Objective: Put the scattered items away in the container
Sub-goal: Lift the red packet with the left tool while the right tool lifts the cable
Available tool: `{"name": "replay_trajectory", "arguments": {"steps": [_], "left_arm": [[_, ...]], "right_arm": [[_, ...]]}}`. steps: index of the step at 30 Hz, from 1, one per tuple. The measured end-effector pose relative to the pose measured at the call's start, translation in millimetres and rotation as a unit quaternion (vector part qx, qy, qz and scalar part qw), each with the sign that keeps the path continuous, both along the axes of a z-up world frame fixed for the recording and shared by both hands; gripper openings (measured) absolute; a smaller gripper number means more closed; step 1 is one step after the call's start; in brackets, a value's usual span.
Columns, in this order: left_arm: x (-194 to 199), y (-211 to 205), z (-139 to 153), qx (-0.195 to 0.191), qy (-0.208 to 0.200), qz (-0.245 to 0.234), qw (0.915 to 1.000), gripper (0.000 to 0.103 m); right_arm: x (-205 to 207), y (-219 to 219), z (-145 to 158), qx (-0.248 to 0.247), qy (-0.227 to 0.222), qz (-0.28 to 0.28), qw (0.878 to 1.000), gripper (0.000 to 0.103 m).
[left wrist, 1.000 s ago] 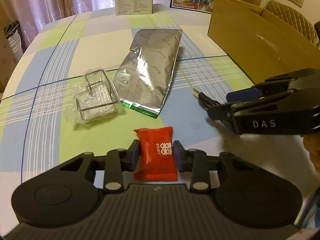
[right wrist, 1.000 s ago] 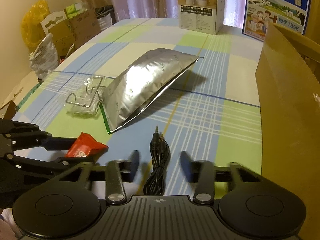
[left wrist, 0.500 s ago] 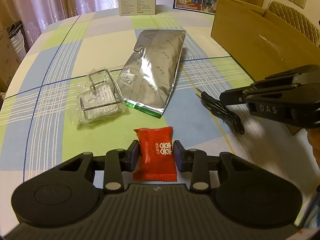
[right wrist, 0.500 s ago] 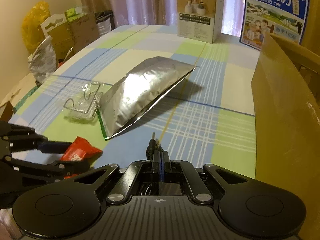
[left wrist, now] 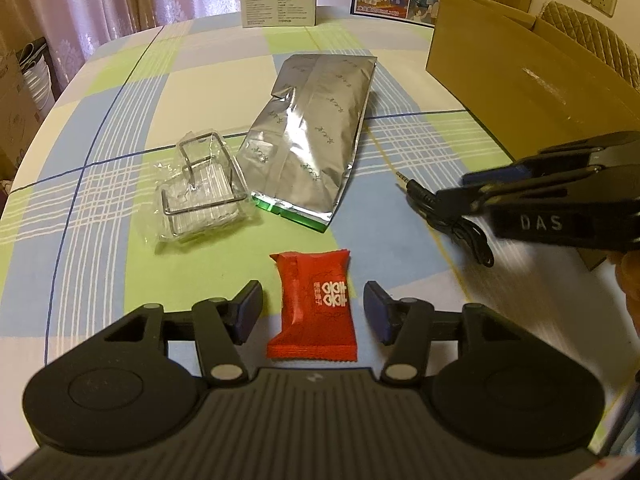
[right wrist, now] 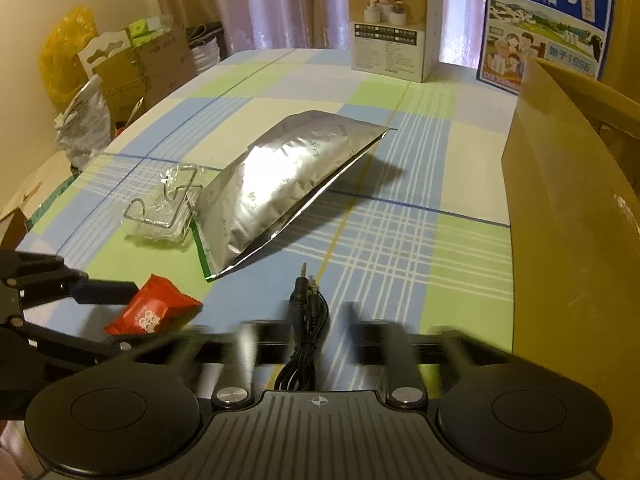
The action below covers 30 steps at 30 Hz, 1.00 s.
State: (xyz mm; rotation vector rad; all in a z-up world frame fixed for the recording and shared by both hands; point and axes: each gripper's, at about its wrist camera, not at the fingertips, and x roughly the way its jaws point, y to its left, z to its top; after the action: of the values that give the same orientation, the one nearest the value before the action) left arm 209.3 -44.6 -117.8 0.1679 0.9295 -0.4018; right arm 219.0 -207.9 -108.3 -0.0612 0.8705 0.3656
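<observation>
Now both grippers released, jaws just opened: left gripper (left wrist: pixel 312 312) straddles red packet (left wrist: pixel 314 306) on table (left wrist: pixel 120 128); right gripper (right wrist: pixel 298 336) straddles cable (right wrist: pixel 304 320). Nothing boxed yet. Next: close, lift, carry to box (right wrist: pixel 568 220).

Left hand-held gripper (left wrist: pixel 312 312): matte black ribbed body, two round side discs, silver pivot screws, dark blue pads. Right hand-held gripper (left wrist: pixel 452 200): same build, white "DAS" lettering.
</observation>
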Motion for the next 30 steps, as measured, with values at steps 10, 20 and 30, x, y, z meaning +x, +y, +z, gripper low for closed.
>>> {"name": "replay_trajectory", "arguments": {"steps": [10, 20, 30], "left_arm": [[2.1, 0.7, -1.2, -0.002, -0.001, 0.003, 1.0000, 0.044], [3.4, 9.4, 2.0, -0.016, -0.004, 0.020, 0.9997, 0.027], [2.2, 5.1, -0.8, 0.010, -0.002, 0.015, 0.9998, 0.030]], "right_arm": [[4.8, 5.5, -6.4, -0.008, 0.014, 0.009, 1.000, 0.056], [3.5, 18.0, -15.1, -0.039, 0.021, 0.035, 0.998, 0.022], [1.4, 17.8, -11.5, -0.028, 0.024, 0.032, 0.999, 0.014]]}}
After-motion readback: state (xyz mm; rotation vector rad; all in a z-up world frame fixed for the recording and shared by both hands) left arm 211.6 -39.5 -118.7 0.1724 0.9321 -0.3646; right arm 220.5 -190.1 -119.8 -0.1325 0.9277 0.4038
